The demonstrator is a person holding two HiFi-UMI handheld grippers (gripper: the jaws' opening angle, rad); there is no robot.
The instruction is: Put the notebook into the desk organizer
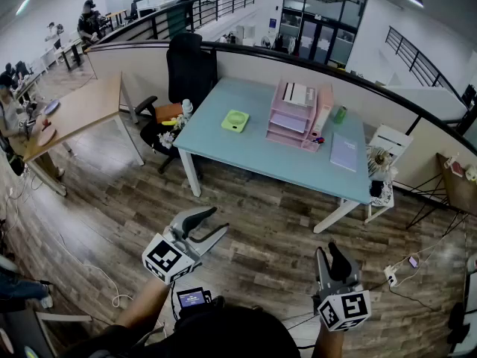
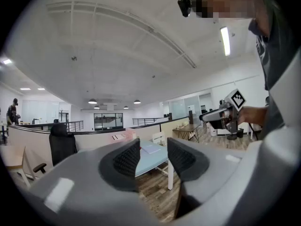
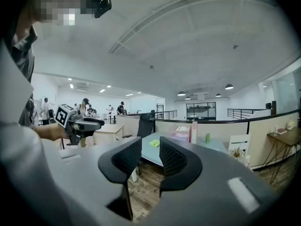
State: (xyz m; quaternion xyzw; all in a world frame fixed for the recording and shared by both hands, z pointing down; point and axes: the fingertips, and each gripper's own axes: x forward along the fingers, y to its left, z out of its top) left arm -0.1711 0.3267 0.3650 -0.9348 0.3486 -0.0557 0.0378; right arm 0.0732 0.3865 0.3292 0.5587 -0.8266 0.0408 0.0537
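A lavender notebook lies flat on the light blue table, to the right of the pink desk organizer. Both grippers hang over the wooden floor, well short of the table. My left gripper is open with nothing between its jaws; in its own view the notebook shows far off through the gap. My right gripper is open and empty too, its jaws closer together. The right gripper view looks toward the organizer.
On the table sit a green dish and a green can. A black office chair stands at the table's left end, a white stool at its right. A wooden desk is at left. Cables and a power strip lie on the floor.
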